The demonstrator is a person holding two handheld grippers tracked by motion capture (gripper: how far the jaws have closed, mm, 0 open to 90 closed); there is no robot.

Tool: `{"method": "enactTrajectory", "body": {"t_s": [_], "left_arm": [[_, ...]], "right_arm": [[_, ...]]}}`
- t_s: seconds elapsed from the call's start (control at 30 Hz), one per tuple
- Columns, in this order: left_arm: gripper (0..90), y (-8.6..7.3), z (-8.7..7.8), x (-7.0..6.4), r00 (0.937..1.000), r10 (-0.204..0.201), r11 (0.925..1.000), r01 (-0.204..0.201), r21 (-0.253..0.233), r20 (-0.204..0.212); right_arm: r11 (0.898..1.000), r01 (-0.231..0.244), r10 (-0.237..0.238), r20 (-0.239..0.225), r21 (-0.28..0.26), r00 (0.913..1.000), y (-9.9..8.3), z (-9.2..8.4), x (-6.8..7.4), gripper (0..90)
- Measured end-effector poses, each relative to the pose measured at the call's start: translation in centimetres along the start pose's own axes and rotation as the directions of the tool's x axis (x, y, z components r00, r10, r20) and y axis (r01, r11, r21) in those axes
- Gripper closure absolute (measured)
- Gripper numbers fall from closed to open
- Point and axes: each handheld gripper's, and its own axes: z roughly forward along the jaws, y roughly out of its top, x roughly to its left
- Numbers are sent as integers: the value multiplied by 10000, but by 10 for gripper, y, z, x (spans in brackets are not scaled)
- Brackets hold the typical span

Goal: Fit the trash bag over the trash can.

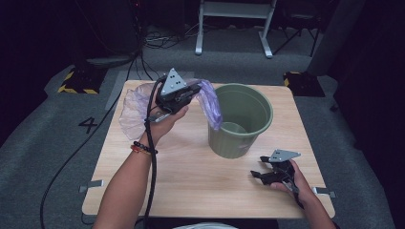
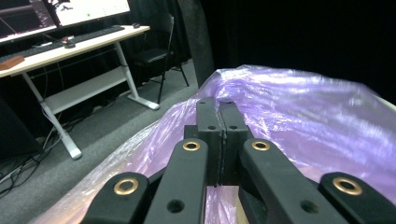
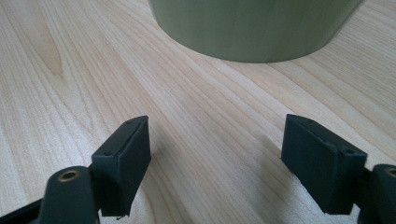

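A thin purple plastic bag (image 1: 210,102) drapes from my left gripper (image 1: 195,89) down over the near-left rim of a green bucket (image 1: 243,119); more of it billows at the table's back left. The left gripper view has the two jaws pressed together on the purple bag (image 2: 299,116), with my left gripper (image 2: 219,109) shut on its film. My right gripper (image 1: 258,174) rests low on the table in front of the bucket, open, nothing between its jaws. In the right gripper view, the bucket (image 3: 252,28) stands just beyond my right gripper (image 3: 217,144).
The bucket stands on a light wooden table (image 1: 200,176) on grey carpet. A white desk frame (image 1: 234,24) stands behind the table. A desk with monitors and a keyboard (image 2: 70,37) appears in the left gripper view. Cables trail off the table's left side.
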Motion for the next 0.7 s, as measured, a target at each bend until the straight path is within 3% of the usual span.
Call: {"method": "enactTrajectory", "body": {"t_s": [0.27, 0.43, 0.6, 0.7], "left_arm": [[895, 3, 17, -16, 9995, 126, 9999, -127, 36, 289], [896, 3, 26, -26, 9992, 348, 9992, -352, 198, 219], [895, 4, 36, -31, 9992, 345, 9989, -350, 302, 182], [895, 6, 41, -35, 9989, 441, 9985, -446, 320, 154]], "right_arm": [[9991, -226, 233, 183, -355, 9996, 2, -8, -6, 251], [9904, -201, 278, 548, -1368, 9981, 17, -38, -10, 255], [9800, 103, 50, 763, -1989, 9971, 31, -57, -10, 261], [9786, 208, -17, 927, -2049, 9957, 39, -64, -13, 263]]}}
